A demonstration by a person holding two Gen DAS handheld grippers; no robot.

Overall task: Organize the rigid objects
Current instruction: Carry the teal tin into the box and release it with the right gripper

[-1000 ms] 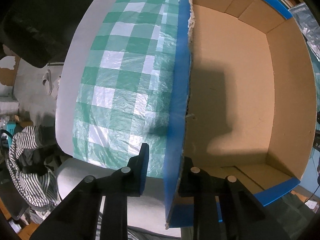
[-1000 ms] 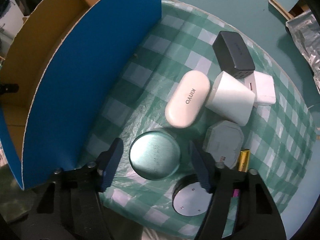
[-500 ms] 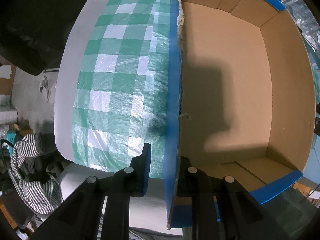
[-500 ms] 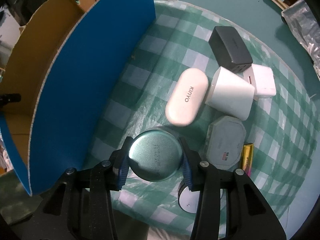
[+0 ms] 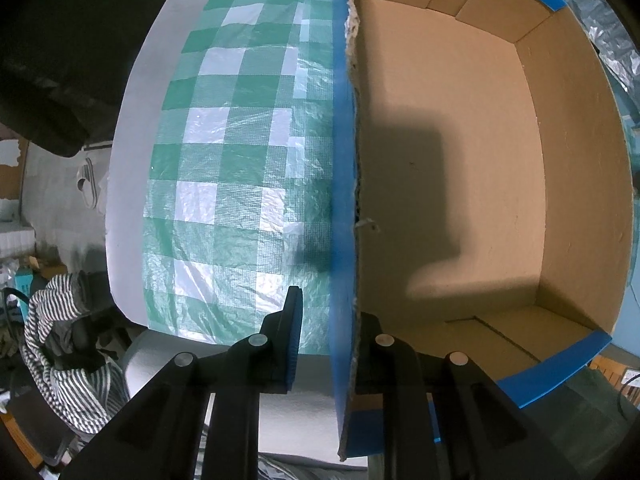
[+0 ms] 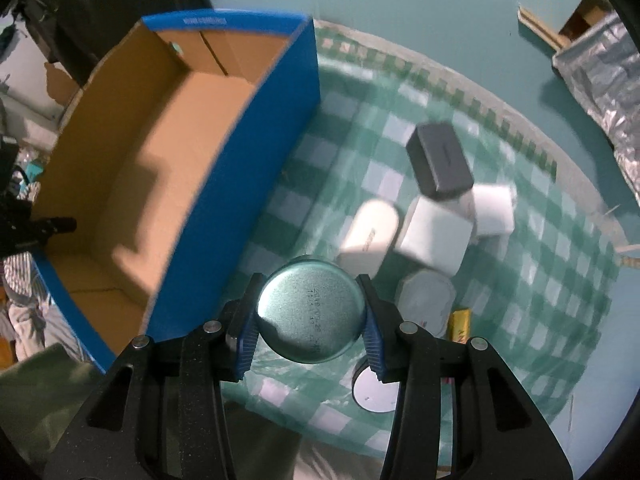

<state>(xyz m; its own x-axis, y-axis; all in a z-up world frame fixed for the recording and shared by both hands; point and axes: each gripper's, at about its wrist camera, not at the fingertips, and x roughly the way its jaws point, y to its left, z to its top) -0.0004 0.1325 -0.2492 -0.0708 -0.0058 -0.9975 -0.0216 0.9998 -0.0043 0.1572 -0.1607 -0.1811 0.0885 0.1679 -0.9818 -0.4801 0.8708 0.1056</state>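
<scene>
At the bottom middle of the right wrist view, your right gripper [image 6: 310,320] is clamping the round tin [image 6: 311,312] between its two blue pads, having just been closing on it; the tin is sitting squarely between the pads with its flat stamped face toward the camera, and it is looking clear of the checked cloth [image 6: 540,280]. So you are in the carry step: one item is picked and is on its way to the box [image 6: 120,184], which is filling the left half of that view and is showing nothing but bare cardboard inside. In the left wrist view, your left gripper [image 5: 326,340] is shut on the box's near wall, low in the middle of the frame, one finger outside on the blue face and one inside, steadying it. Next, you are likely needing to swing the tin to the left over the blue wall, high enough to clear its rim, and lower it to the floor before letting go. Farther up on the right of the right wrist view, the rest is waiting in a tight cluster: a white oval case [image 6: 370,236], a white cube [image 6: 434,238], a dark grey block [image 6: 440,164], an octagonal piece [image 6: 426,298], a small disc [image 6: 376,394] and a yellow bar [image 6: 458,322].
</scene>
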